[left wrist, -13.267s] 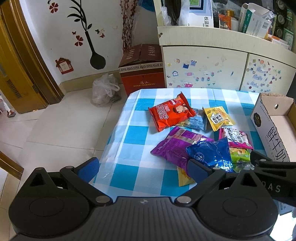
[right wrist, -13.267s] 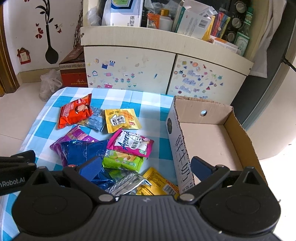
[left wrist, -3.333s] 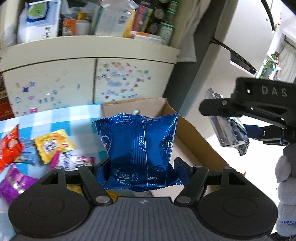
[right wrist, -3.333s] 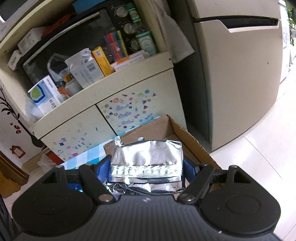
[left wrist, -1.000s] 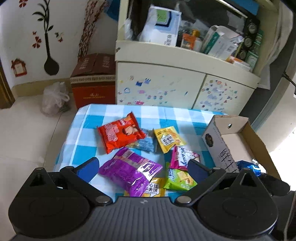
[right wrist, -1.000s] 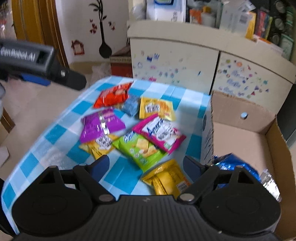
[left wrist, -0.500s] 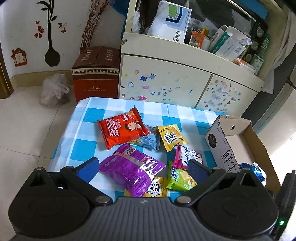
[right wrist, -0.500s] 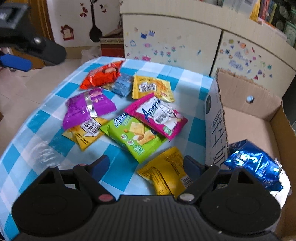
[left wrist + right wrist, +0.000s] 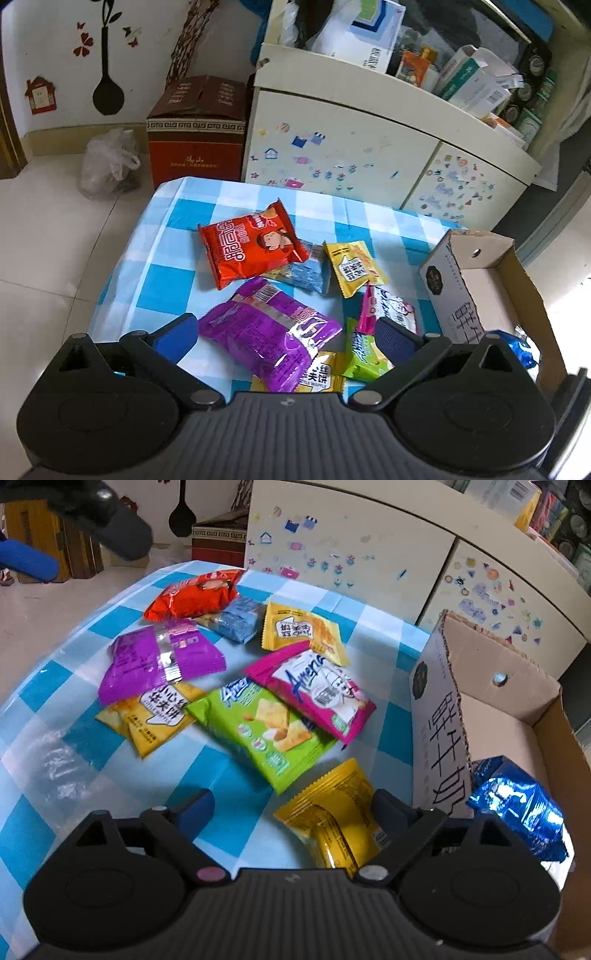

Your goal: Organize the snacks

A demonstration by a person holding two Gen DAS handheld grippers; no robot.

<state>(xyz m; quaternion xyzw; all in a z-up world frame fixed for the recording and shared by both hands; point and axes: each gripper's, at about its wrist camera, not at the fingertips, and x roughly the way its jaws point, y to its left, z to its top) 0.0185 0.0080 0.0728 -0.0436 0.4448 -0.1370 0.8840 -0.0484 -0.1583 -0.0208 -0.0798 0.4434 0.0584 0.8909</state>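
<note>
Several snack packets lie on the blue-checked table (image 9: 162,236): a red one (image 9: 251,247), a purple one (image 9: 269,332), a green one (image 9: 258,727), a pink one (image 9: 314,686) and a yellow one (image 9: 332,816). A cardboard box (image 9: 498,686) at the right holds a blue packet (image 9: 517,808). My left gripper (image 9: 284,336) is open above the purple packet. My right gripper (image 9: 295,808) is open with the yellow packet at its right finger. The left gripper also shows at the top left of the right wrist view (image 9: 74,513).
A cream cabinet (image 9: 369,147) with stickers stands behind the table, its shelf crowded with boxes. A red-brown carton (image 9: 199,122) and a plastic bag (image 9: 107,162) sit on the floor at the left. The table's left edge drops to tiled floor.
Both grippers have moved lower and closer to the packets on the table. The right gripper now hovers at the yellow packet beside the box.
</note>
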